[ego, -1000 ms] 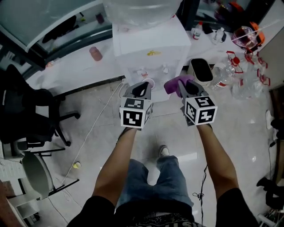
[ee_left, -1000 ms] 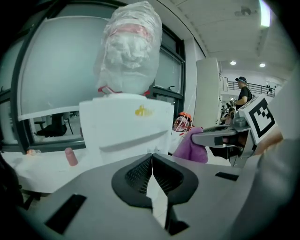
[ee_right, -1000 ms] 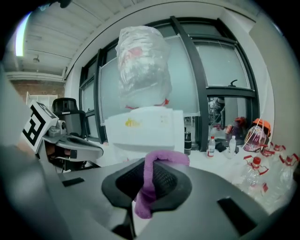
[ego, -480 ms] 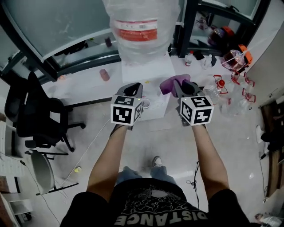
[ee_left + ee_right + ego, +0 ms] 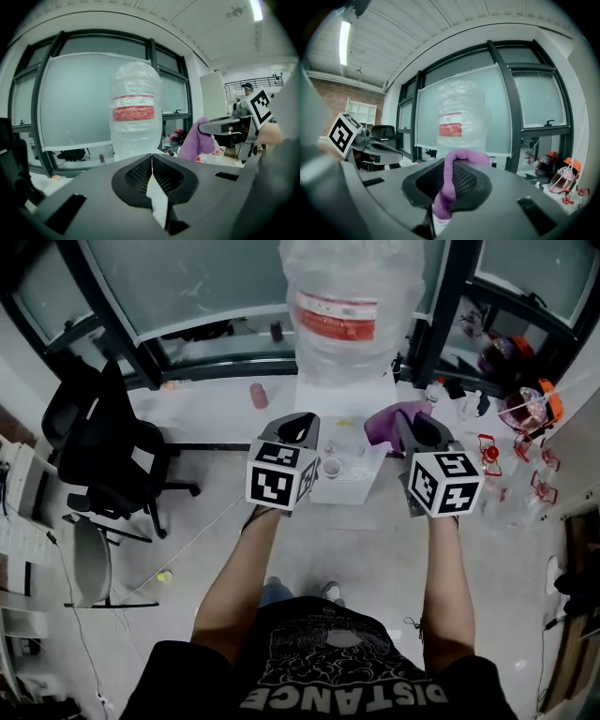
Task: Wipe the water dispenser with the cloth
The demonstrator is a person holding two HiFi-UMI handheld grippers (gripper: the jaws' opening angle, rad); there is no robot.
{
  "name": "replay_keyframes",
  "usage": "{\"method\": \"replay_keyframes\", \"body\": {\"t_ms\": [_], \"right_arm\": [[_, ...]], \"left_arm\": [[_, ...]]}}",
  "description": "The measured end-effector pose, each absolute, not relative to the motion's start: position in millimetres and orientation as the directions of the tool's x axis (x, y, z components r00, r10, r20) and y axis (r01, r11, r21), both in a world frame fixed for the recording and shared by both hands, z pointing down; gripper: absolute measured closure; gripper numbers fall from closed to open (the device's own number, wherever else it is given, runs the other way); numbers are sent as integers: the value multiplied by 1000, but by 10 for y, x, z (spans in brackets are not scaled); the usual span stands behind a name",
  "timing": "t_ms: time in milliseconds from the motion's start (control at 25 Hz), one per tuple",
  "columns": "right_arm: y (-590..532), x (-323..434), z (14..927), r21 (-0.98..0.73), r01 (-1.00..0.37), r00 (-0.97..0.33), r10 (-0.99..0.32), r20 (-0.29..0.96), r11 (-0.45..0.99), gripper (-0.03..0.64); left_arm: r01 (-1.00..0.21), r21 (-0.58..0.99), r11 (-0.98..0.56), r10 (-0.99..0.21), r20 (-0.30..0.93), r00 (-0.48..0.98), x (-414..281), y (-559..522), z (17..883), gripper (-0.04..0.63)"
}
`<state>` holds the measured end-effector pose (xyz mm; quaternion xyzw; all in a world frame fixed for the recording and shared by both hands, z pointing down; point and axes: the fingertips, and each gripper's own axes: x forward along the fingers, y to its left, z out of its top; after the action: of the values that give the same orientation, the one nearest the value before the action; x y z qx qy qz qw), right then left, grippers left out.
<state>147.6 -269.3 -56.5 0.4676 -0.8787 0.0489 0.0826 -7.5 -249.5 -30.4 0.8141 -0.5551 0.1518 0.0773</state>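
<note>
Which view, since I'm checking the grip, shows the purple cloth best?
The right gripper view: the cloth sits centre frame, clamped in the right gripper. The head view shows a bunch past that gripper; the left gripper view shows it small, side-on.

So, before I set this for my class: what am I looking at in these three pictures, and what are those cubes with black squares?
No robot here: a person holds a two-jaw gripper in each hand; the marked cubes belong to them. One picture looks down from a camera on the person's head; the others come from a camera on each gripper. The left gripper is shut and empty. The right gripper is shut on a purple cloth. Ahead stands a white water dispenser with a big bottle on top; an office chair is at left.
</note>
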Motion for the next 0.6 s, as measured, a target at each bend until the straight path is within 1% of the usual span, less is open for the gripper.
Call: {"method": "replay_keyframes", "body": {"t_ms": [280, 600], "right_arm": [[-2701, 1388, -545, 33, -803, -578, -792, 194, 594, 584], [-2693, 1398, -507, 33, -803, -580, -793, 184, 595, 584]], "left_arm": [[-949, -41, -313, -903, 323, 284, -168, -2465, -268, 569], [-954, -47, -295, -910, 318, 265, -233, -2418, -264, 569]]}}
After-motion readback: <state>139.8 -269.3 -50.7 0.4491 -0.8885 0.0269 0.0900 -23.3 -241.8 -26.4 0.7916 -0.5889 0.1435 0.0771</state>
